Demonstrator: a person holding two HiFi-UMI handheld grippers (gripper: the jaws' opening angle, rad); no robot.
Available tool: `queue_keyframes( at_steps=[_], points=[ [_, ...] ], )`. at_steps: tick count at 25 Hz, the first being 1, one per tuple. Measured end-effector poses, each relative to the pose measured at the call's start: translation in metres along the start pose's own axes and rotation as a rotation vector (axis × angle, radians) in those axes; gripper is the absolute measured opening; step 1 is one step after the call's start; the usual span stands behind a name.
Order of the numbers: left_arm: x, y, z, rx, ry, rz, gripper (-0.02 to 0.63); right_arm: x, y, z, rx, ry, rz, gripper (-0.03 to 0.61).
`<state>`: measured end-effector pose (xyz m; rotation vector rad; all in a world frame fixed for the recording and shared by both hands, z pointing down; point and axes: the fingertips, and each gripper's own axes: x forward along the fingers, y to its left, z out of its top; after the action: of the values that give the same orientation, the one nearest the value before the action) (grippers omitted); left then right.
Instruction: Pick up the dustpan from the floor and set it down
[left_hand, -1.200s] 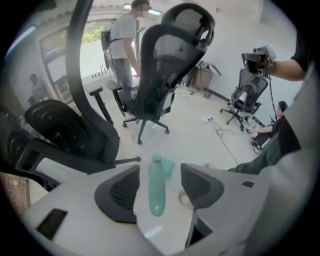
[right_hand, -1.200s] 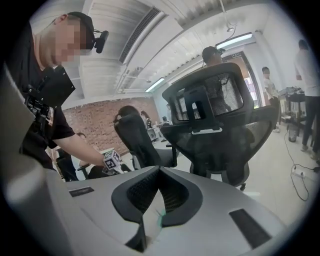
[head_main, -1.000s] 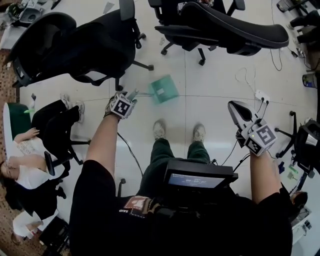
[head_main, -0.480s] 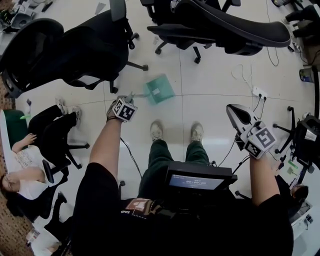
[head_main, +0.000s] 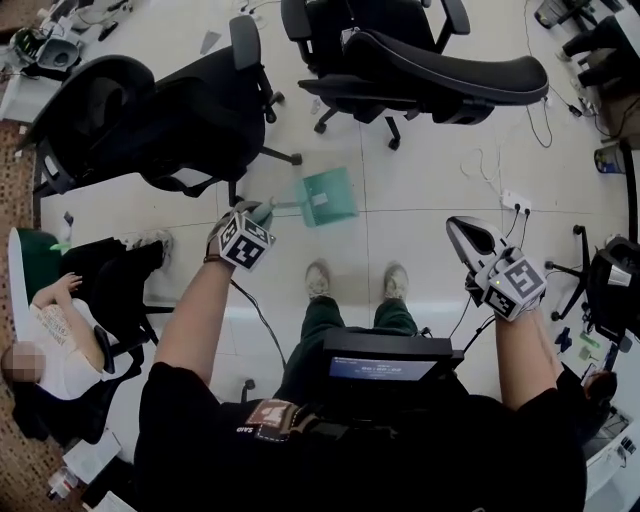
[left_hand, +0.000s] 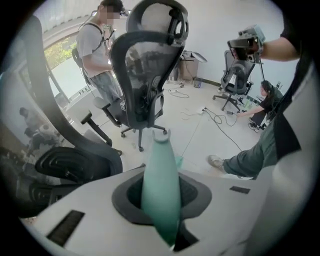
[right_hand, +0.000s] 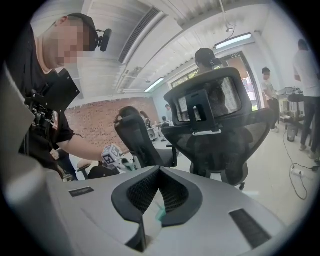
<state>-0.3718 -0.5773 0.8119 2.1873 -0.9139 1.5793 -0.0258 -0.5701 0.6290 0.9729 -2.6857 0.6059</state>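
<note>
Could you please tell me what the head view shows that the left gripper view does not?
Head view only: the dustpan with its square pan in full, and the screen at the person's chest. Left gripper view only: the jaws of the left gripper, just closed, clamping the handle; a standing person. Both: office chairs, the right gripper.

No words or numbers can be read. The chest screen (head_main: 385, 368) and the white print beside the patch (head_main: 268, 415) are too small to make out. The cube (head_main: 245, 243) on the left gripper (head_main: 262, 212) carries only a square marker.
</note>
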Motion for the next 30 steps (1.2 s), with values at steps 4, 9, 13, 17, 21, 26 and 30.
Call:
queue_keyframes(
  at_steps=[4, 9, 13, 17, 21, 26, 30],
  points=[
    [-0.09, 0.003, 0.042, 0.02, -0.057, -0.014, 0.087, -0.019, 0.013, 0.029, -0.028, -0.015, 0.005, 0.009],
    [-0.174, 0.008, 0.091, 0.063, -0.11, -0.005, 0.087, -0.032, 0.021, 0.064, -0.061, -0.061, 0.011, 0.009],
    [-0.22, 0.009, 0.116, 0.072, -0.137, 0.01, 0.086, -0.039, 0.026, 0.086, -0.076, -0.091, 0.01, 0.009],
    [-0.246, 0.01, 0.128, 0.108, -0.137, 0.029, 0.086, -0.047, 0.027, 0.099, -0.082, -0.106, 0.003, 0.009],
    [-0.264, 0.014, 0.133, 0.124, -0.135, 0.044, 0.086, -0.055, 0.03, 0.109, -0.091, -0.121, -0.001, 0.009],
    [-0.276, 0.013, 0.135, 0.129, -0.125, 0.05, 0.086, -0.062, 0.031, 0.118, -0.096, -0.133, -0.002, 0.009],
    [-0.28, 0.011, 0.134, 0.136, -0.121, 0.05, 0.086, -0.065, 0.034, 0.123, -0.103, -0.136, -0.002, 0.009]
  ],
)
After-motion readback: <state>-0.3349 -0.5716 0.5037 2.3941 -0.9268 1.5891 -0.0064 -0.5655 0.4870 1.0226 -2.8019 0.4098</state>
